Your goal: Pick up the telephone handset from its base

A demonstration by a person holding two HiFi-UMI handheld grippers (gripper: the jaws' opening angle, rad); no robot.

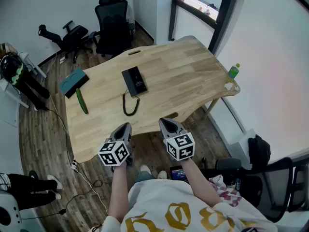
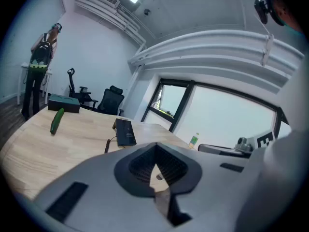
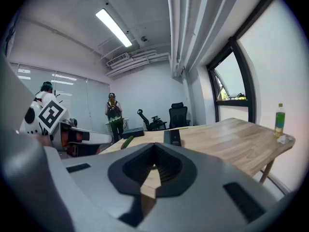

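At the near edge of the wooden worktop (image 1: 183, 76), we are standing at the very start of the job: the telephone handset (image 1: 129, 82) is lying in its place on the base (image 1: 139, 80) near the middle of the surface, its coiled cord (image 1: 128, 106) trailing toward us, and neither tool is anywhere close to it. We are holding the left gripper (image 1: 126, 125) and the right gripper (image 1: 164, 122) side by side in front of our body, just short of the worktop's edge and well apart from the phone. Both forearms are reaching forward, and both tools are pointing ahead and tipping slightly downward toward the wood. In the left gripper view the fingers are pressed together with nothing between them, and the right gripper view is showing the same closed, empty pair. We are judging this to be the approach step, not yet begun. The next move is calling for one gripper to travel out over the worktop, spread its fingers wide enough to straddle the handset across its narrow width, and come down squarely on it. The lift itself is looking likely to need care, since the cord is tying the handset to the base and could drag it along.
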